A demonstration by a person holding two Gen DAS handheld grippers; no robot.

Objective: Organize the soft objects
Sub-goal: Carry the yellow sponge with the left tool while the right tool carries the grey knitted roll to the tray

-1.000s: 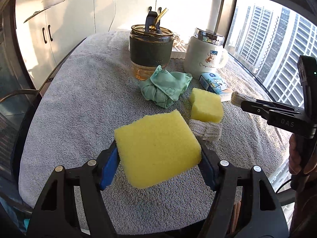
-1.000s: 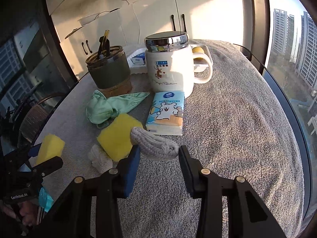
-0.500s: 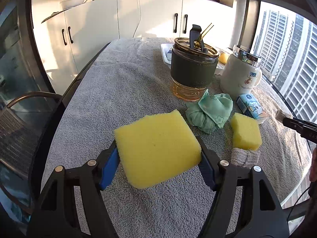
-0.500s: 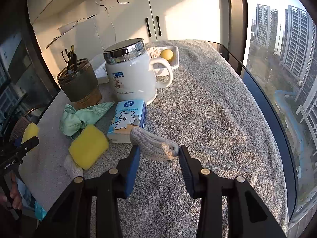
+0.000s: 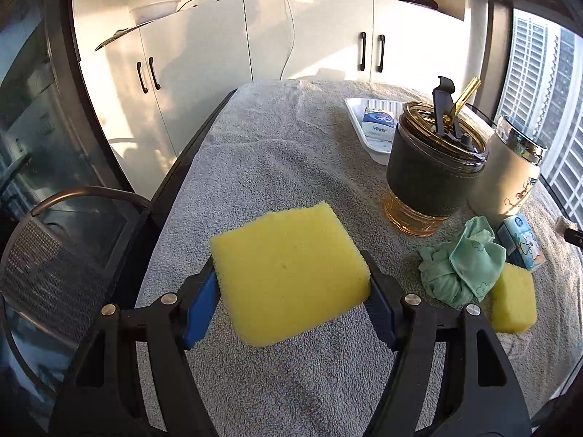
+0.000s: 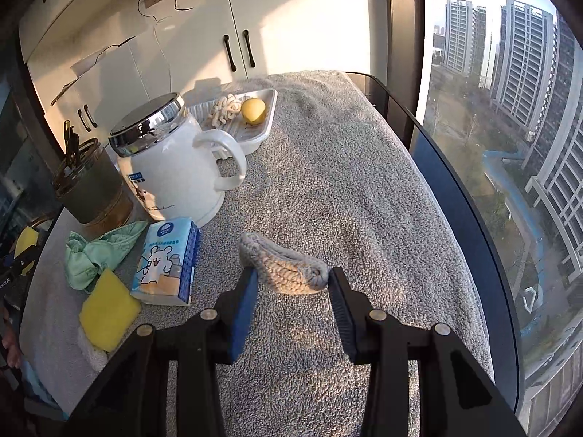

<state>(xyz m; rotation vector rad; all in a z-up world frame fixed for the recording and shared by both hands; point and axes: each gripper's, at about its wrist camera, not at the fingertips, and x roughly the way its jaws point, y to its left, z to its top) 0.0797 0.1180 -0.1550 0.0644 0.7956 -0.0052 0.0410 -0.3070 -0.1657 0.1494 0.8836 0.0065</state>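
My left gripper (image 5: 291, 302) is shut on a large yellow sponge (image 5: 289, 273), held above the grey towel-covered table (image 5: 277, 153). A grey knitted sock (image 6: 286, 266) is pinched in my right gripper (image 6: 291, 291), lifted over the towel. On the table lie a smaller yellow sponge (image 5: 513, 298) (image 6: 107, 309), a crumpled green cloth (image 5: 462, 266) (image 6: 94, 255) and a tissue pack (image 6: 167, 262) (image 5: 521, 240). A second knitted piece (image 6: 91, 353) peeks out under the small sponge.
A dark glass jar with utensils (image 5: 433, 171) (image 6: 91, 189) and a white lidded mug (image 6: 171, 164) (image 5: 510, 182) stand mid-table. Behind them sits a white tray (image 6: 262, 131) (image 5: 364, 120) holding a yellow ball and a knitted item. A chair (image 5: 54, 255) stands left; a window edge lies right.
Both grippers have swung apart with their loads: the left view has shifted leftward, the right view rightward. Table objects have slid toward the frame edges. Grips are unchanged.
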